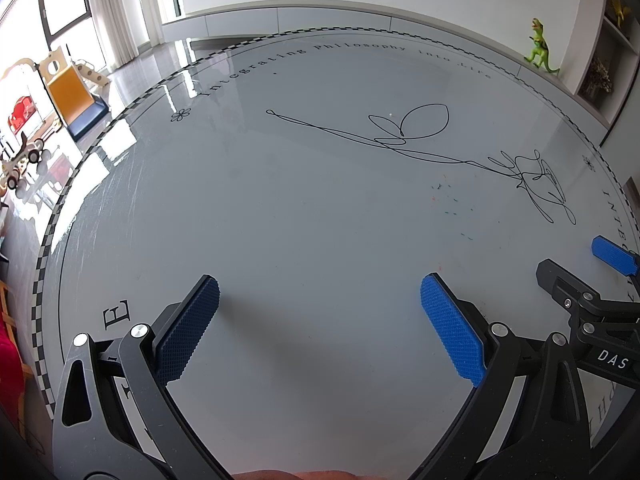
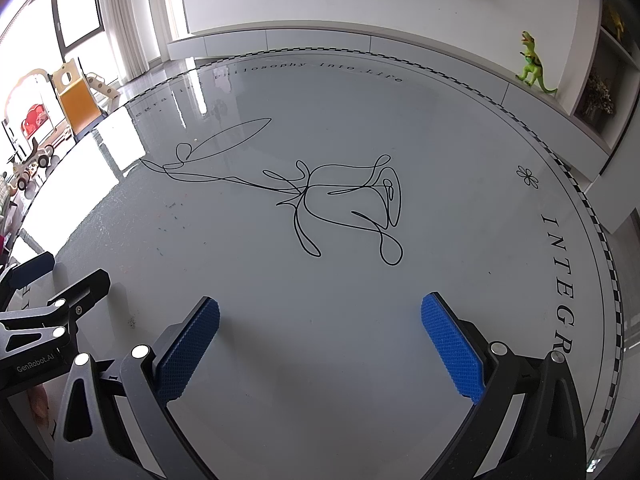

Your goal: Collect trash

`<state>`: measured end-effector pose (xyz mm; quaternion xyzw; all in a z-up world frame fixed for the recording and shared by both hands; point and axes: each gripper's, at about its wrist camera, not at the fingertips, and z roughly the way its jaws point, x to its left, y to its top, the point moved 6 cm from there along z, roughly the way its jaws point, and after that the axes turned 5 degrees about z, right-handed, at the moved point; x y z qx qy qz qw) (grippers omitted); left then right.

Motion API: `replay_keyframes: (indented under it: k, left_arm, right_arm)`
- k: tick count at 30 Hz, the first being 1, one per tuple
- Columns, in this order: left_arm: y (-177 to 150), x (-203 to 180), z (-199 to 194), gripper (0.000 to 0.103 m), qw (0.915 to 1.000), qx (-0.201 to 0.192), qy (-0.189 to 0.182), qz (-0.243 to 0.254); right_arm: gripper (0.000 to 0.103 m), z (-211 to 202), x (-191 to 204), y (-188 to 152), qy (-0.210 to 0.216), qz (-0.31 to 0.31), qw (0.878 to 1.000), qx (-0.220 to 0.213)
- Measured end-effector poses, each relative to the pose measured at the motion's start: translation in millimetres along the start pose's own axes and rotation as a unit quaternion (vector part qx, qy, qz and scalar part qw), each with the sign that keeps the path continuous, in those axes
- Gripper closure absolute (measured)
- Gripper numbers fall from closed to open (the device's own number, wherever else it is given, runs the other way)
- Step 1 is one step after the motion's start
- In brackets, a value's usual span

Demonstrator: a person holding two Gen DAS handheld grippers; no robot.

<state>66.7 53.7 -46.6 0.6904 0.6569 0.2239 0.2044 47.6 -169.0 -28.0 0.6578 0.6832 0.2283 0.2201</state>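
Note:
Both grippers hover low over a round glossy grey table point(image 1: 280, 208) printed with a black line drawing and lettering. My left gripper point(image 1: 320, 286) is open, with nothing between its blue pads; it also shows at the left edge of the right wrist view as the left gripper point(image 2: 72, 270). My right gripper point(image 2: 320, 304) is open and empty too, and appears as the right gripper point(image 1: 576, 258) beside the left one. The only litter I see is tiny coloured specks point(image 1: 452, 202), the same specks point(image 2: 172, 216), and a small white crumb point(image 1: 390, 114).
A checkered band point(image 1: 52, 220) runs along the table's rim. A green toy dinosaur point(image 1: 540, 46) stands on a white ledge beyond the far right edge. A child's slide point(image 1: 72, 92) and toy vehicles sit on the floor to the left.

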Motion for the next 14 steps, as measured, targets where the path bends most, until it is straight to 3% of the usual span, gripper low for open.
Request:
replay_keyframes:
  k: [14]
  left_arm:
    - [0.0, -0.3, 0.4, 0.006, 1.0, 0.0, 0.0, 0.0]
  right_arm:
    - [0.003, 0.1, 0.2, -0.2, 0.0, 0.0, 1.0, 0.0]
